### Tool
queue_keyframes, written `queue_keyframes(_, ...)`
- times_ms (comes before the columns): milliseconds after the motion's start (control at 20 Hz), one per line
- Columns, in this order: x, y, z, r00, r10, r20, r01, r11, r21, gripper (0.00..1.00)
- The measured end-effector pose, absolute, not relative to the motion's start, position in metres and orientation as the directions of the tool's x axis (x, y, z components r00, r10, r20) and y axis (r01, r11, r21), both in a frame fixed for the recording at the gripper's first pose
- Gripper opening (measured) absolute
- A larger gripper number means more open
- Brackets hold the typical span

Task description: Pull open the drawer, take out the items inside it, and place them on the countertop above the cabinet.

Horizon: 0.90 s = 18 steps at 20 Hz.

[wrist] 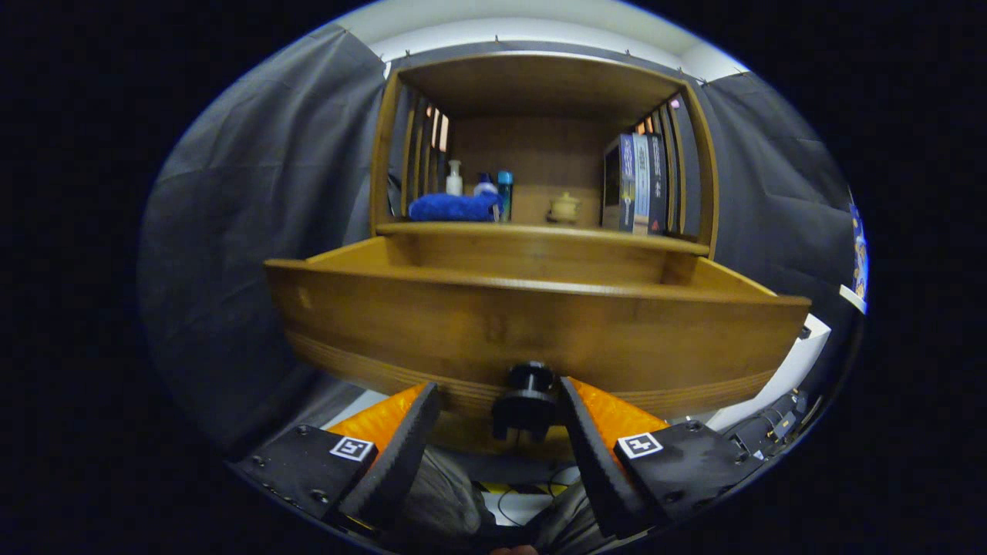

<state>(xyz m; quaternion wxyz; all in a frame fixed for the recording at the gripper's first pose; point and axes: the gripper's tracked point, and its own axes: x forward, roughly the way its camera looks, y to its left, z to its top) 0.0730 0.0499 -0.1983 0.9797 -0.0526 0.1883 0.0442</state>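
2 open jaws flank the knob of the pulled-out drawer, its front crosswise.

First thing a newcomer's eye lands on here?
The wooden drawer, pulled out under the countertop, its black knob between the open gripper fingers, the right one close beside it. Next, the blue cloth on the countertop beside bottles, and the books standing opposite.

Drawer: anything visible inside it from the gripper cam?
No. The drawer is pulled out, but its front panel hides the inside; only the upper inner walls show. Gripper is open, fingers either side of the black knob, not pressing it.
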Motion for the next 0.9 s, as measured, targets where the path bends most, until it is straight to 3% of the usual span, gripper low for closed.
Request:
queue_keyframes(350,0.152,0.054,0.056,0.985,0.116,-0.125,-0.135,0.978,-0.156,0.98)
queue_keyframes(500,0.199,0.066,0.107,0.976,0.159,-0.148,-0.171,0.983,-0.065,0.98)
queue_keyframes(650,0.248,0.053,0.082,0.954,0.135,-0.267,-0.165,0.982,-0.091,0.99)
queue_keyframes(900,0.284,0.045,-0.056,0.804,0.097,-0.587,-0.126,0.992,-0.008,0.99)
